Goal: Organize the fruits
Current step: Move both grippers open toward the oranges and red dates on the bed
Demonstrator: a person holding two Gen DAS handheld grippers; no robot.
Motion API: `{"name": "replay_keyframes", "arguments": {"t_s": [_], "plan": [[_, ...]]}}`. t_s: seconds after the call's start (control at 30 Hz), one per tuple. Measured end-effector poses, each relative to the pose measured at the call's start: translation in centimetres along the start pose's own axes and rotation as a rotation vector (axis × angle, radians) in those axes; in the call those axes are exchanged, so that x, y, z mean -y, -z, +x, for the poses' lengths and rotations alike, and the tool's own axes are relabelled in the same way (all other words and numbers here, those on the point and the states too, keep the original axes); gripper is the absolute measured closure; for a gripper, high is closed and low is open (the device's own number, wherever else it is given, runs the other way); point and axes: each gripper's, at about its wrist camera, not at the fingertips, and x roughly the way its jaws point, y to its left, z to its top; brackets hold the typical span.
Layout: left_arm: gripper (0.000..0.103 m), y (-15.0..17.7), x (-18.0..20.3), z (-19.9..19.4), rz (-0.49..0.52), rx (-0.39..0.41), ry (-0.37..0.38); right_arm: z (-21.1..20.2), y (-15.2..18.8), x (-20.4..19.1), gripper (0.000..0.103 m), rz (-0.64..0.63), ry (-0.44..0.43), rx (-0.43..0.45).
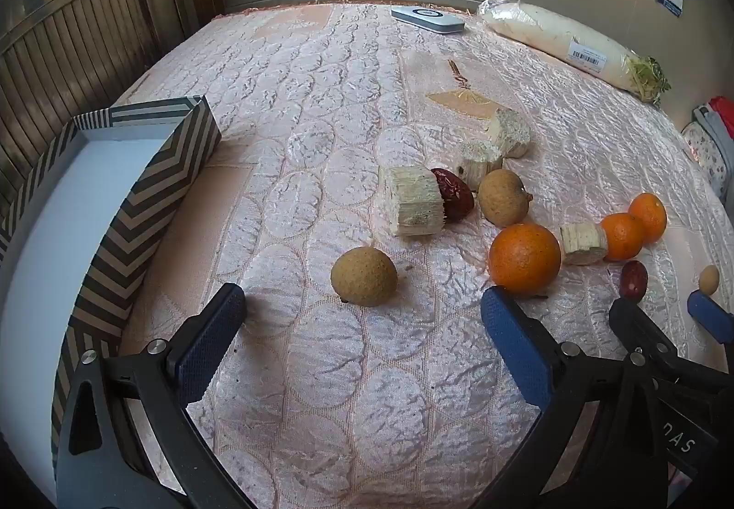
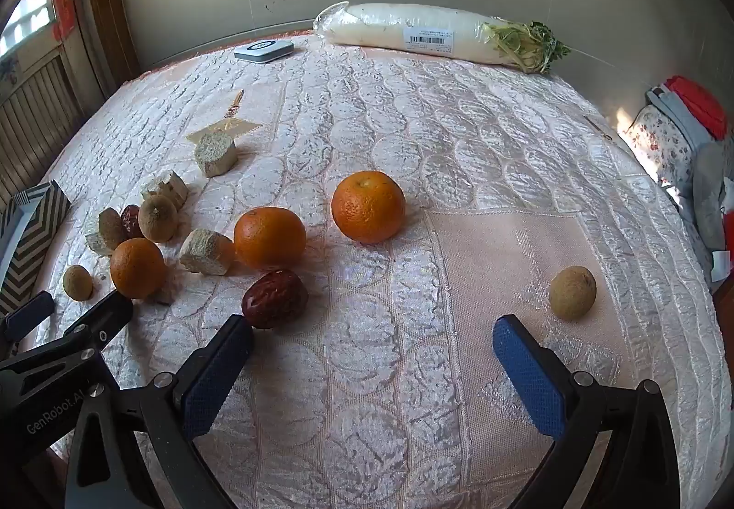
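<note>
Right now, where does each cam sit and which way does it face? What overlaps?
Left wrist: on the left gripper, angled down over the quilted bed; sees the striped box on its left and a longan ahead. Own open fingers show, plus the right gripper at lower right.
Right wrist: on the right gripper, angled down; sees the red date and oranges. Own open fingers show, plus the left gripper at lower left.
Shared: the fruit cluster, wrapped radish, far wall.

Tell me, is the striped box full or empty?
Empty as far as visible: the striped box shows only bare white floor; all fruit lies outside on the bedspread.
</note>
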Motion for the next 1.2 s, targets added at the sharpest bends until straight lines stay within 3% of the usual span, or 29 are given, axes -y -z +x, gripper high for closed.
{"name": "replay_keyframes", "arguments": {"t_s": [0.33,0.47,0.7,1.2], "plan": [[0.0,0.7,0.1,-1.0,0.033,-0.013,-0.013,-0.7,0.3,0.1,0.0,-0.014,-0.01,-0.006],[0.0,1.3,-0.2,-2.4,0.037,-0.007,0.002,-2.7,0.9,0.5,0.0,-0.019,-0.012,0.037],[0.0,1.2,0.1,-6.2,0.053,0.095,0.014,-7.0,1.2,0.7,0.0,-0.026,-0.025,0.123],[0.0,2.2,0.5,-10.5,0.056,0.176,0.063,-12.1,2.5,1.9,0.0,-0.005,-0.146,0.26]]}}
